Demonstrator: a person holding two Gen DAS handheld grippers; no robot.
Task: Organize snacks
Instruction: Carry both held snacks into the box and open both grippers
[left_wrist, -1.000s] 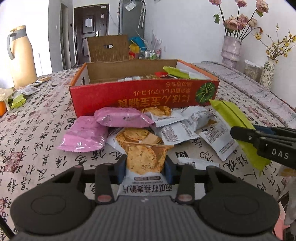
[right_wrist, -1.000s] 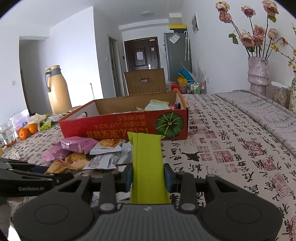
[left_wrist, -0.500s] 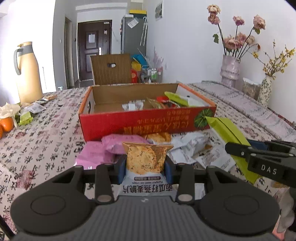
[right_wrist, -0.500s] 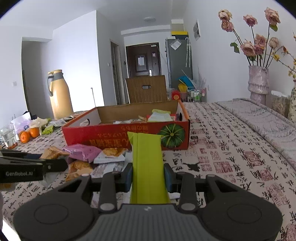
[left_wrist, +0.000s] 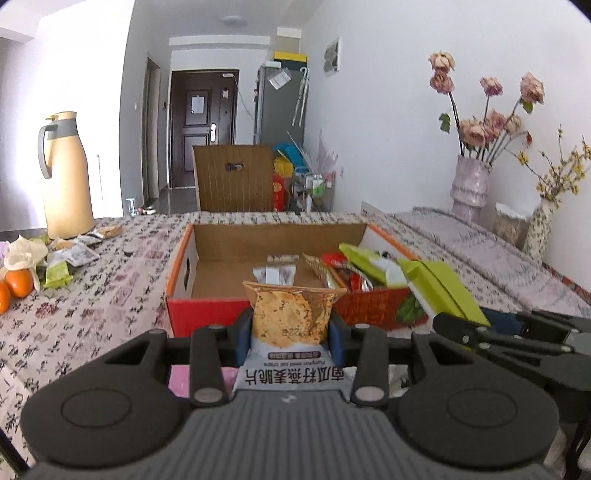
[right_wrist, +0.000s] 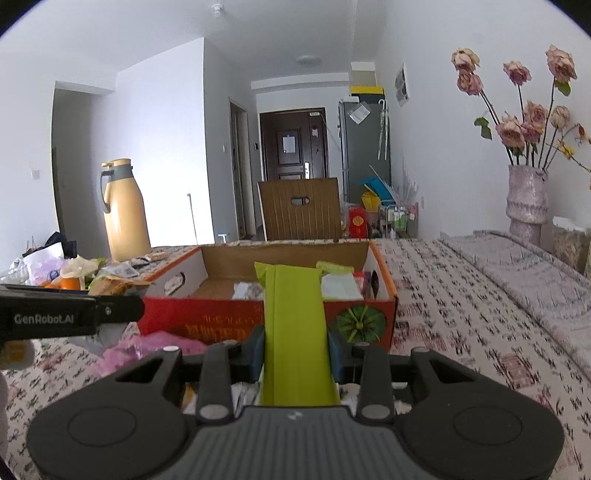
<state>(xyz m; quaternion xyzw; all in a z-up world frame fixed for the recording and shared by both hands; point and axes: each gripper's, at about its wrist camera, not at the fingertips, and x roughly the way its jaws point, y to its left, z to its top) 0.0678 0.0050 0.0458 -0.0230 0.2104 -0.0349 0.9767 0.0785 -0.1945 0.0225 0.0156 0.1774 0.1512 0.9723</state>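
Mostly lime-green packet (right_wrist: 295, 325) (flat, plain)

1. Up comes the left gripper (left_wrist: 291, 332), carrying the crisp packet (left_wrist: 290, 321) clear of the pile; the packet now hangs in front of the box (left_wrist: 207, 314) wall.
2. The right gripper (right_wrist: 295, 354) has risen too, and its green packet (right_wrist: 293, 332) now reaches up over the box's near wall.
3. From both cameras the box interior has opened up.

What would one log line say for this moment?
left gripper: holds crisp packet | right gripper: holds green packet | red cardboard box: ahead
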